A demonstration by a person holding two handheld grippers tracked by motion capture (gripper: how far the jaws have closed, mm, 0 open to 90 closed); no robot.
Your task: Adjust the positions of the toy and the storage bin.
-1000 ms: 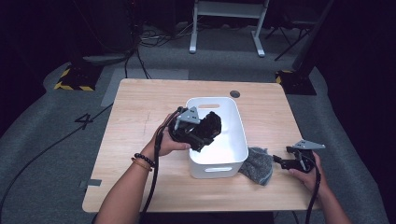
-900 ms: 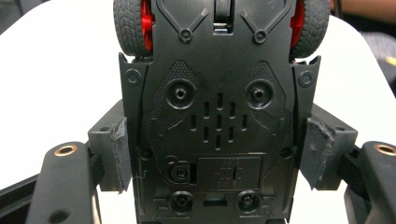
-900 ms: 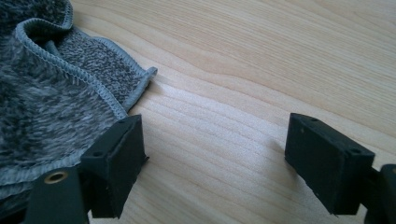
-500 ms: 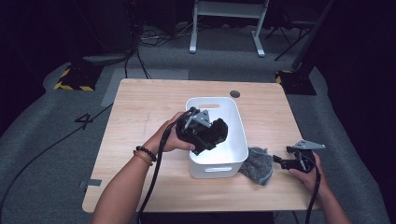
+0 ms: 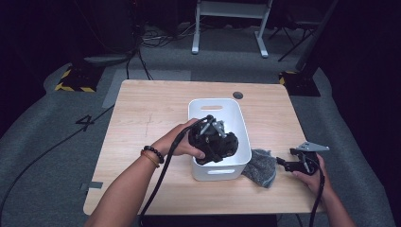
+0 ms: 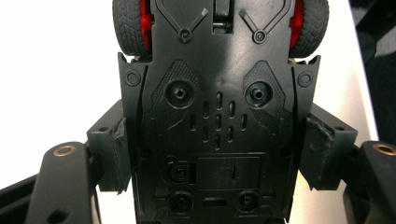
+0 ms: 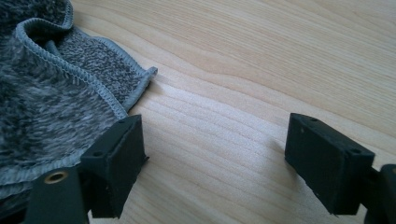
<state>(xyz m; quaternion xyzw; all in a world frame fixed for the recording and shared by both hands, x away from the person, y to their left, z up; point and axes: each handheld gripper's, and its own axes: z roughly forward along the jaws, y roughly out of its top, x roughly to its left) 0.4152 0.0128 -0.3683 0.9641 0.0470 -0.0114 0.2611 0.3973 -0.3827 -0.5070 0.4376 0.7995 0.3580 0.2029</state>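
Toy car [image 6: 217, 116] over white bin [image 5: 201, 111], clamped underside-up in left gripper [image 5: 215, 137].
Right gripper [image 7: 219, 161], jaws wide and empty, waits beside bin at grey cloth [image 7: 51, 98]; next, likely lowering and release.

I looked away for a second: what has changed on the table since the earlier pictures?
The left gripper, clamped on a black toy car with red-hubbed wheels, has carried it from the near left wall of the white plastic bin to over the bin's inside. The right gripper stayed open beside the grey fleecy cloth.
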